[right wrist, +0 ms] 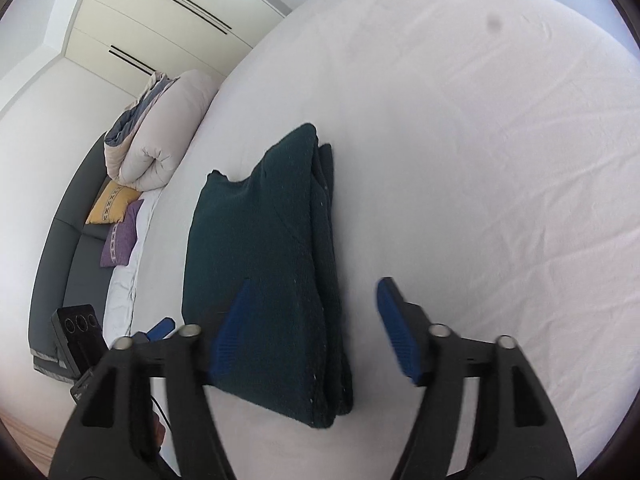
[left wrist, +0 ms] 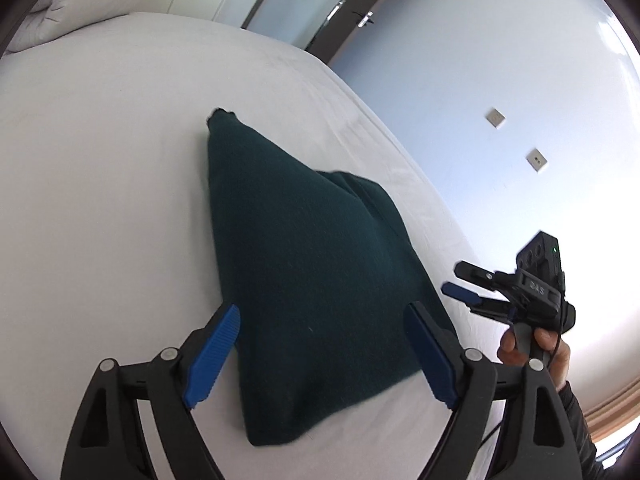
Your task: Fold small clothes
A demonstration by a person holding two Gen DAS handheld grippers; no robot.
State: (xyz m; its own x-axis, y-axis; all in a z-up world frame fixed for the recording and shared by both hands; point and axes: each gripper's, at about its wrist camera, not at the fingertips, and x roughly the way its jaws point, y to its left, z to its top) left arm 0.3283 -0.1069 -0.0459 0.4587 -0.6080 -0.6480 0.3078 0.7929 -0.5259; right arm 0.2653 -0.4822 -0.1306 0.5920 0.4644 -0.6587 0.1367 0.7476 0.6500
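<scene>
A dark green knitted garment (left wrist: 300, 220) lies folded into a thick stack on the white bed sheet (left wrist: 100, 160). My left gripper (left wrist: 322, 310) hovers over its near end, open, with the blue pads apart on either side of the cloth and gripping nothing. In the right wrist view the same garment (right wrist: 272, 240) lies flat with its layered edge toward the right. My right gripper (right wrist: 314, 283) stands open above that edge with nothing held. From the left wrist view the right gripper (left wrist: 452, 279) is off the garment's right side, held by a hand (left wrist: 532, 348).
The bed's edge (left wrist: 400, 152) runs close to the garment on the right, with a pale wall and sockets (left wrist: 496, 118) beyond. A rolled duvet (right wrist: 160, 132), yellow cushion (right wrist: 110, 204) and purple cushion (right wrist: 122, 240) lie by a grey headboard (right wrist: 72, 260). The white sheet (right wrist: 480, 160) stretches wide.
</scene>
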